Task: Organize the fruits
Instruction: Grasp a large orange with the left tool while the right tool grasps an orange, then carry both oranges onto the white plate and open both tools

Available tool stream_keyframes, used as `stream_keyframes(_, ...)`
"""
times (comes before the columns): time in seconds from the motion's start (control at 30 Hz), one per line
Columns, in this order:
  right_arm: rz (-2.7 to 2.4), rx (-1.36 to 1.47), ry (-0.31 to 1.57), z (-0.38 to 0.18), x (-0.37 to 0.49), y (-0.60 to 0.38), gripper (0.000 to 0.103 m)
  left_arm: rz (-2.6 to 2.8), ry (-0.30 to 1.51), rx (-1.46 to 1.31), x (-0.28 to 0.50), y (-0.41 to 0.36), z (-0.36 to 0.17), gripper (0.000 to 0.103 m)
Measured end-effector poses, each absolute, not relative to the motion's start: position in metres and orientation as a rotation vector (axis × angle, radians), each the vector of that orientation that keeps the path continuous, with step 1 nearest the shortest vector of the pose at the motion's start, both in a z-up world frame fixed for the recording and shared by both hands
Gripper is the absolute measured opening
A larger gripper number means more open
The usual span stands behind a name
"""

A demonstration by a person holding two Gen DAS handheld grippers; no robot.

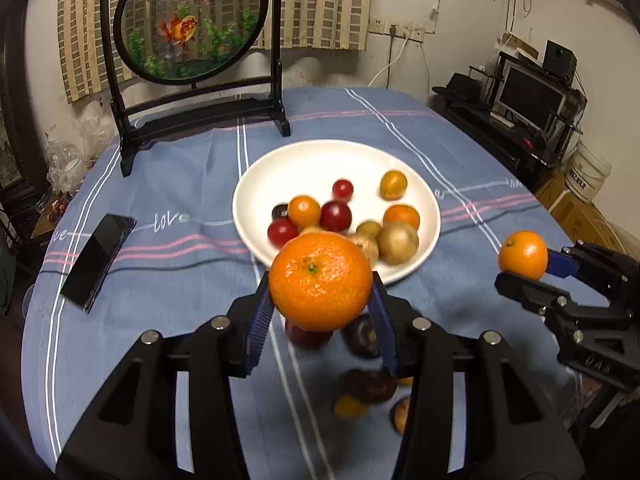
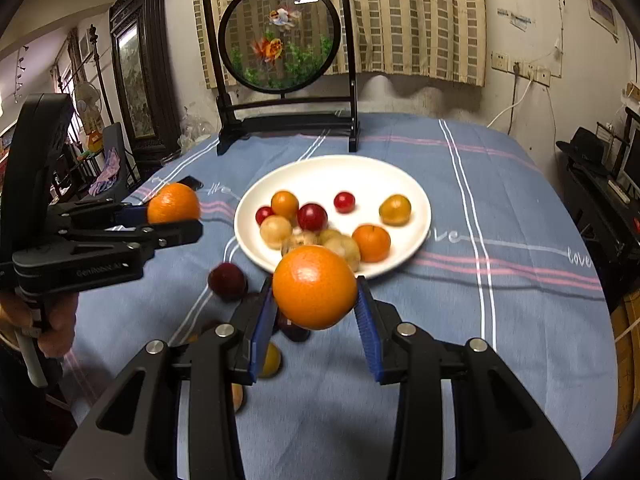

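My left gripper [image 1: 320, 300] is shut on a large orange mandarin [image 1: 320, 281], held above the blue cloth in front of the white plate [image 1: 280, 164]. My right gripper [image 2: 316, 304] is shut on a second mandarin [image 2: 315, 287], also raised before the plate [image 2: 320, 168]. Each view shows the other gripper with its fruit: the right gripper [image 1: 524, 268] at the right edge, the left gripper [image 2: 176, 212] at the left. The plate holds several small red, orange and yellow fruits. Several dark plums [image 1: 370, 386] and small yellow fruits lie loose on the cloth beneath my grippers.
A black phone [image 1: 98, 256] lies on the cloth left of the plate. A round goldfish screen on a black stand [image 1: 192, 24] rises at the table's far edge. A hand [image 2: 52, 328] grips the left tool's handle. Furniture and a monitor stand at the right.
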State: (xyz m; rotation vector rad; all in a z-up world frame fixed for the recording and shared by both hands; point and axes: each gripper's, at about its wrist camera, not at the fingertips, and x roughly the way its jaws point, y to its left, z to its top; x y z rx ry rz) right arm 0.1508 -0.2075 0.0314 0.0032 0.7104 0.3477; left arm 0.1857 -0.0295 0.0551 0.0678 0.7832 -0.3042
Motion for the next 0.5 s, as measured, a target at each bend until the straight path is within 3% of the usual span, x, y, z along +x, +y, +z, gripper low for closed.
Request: stream_keyframes(0.5, 0.307, 0.059, 0.768, 0.011, 0.237, -0.200, 0.039, -0.244, 0.876, 0.021, 0.269, -0.048, 0.016, 0.047)
